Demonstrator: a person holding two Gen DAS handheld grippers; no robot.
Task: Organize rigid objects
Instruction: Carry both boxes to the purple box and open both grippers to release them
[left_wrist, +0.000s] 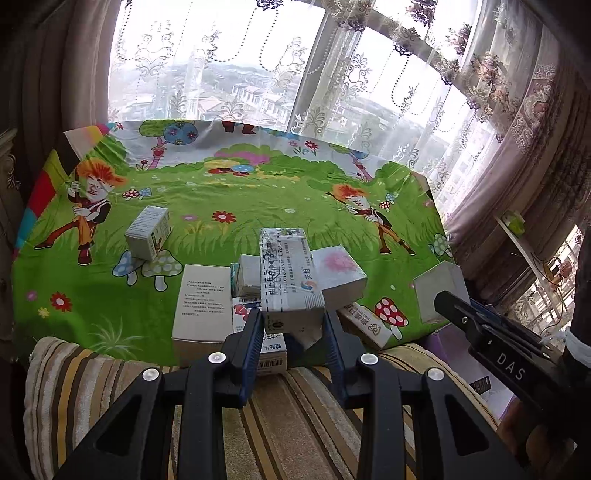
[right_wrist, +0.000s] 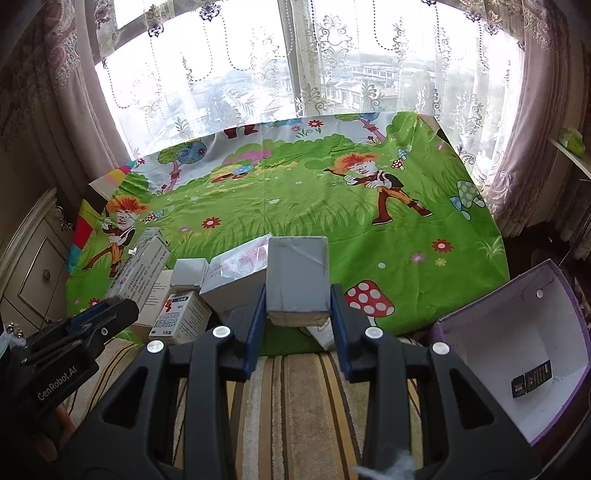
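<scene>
Big green cartoon tablecloth (left_wrist: 229, 192) covers the whole table in front of the window, with a striped cushion (left_wrist: 288, 398) along its near edge. Off to the right past that near edge sits a purple storage box (right_wrist: 554, 373), white inside, with one small dark packet in it. Near the table's front there's a cluster of cartons: a tall white box (left_wrist: 201, 306) lying flat on the left, a pink-splotched box (left_wrist: 341, 275) tilted on the right, and a small box (left_wrist: 147, 232) standing alone further left. The left gripper (left_wrist: 293, 325) is clamped on a long taped medicine box (left_wrist: 288, 277), held above the cluster. The right gripper (right_wrist: 298, 314) is squeezing a grey taped box (right_wrist: 297, 273), lifted over the near edge, just left of the purple box.
</scene>
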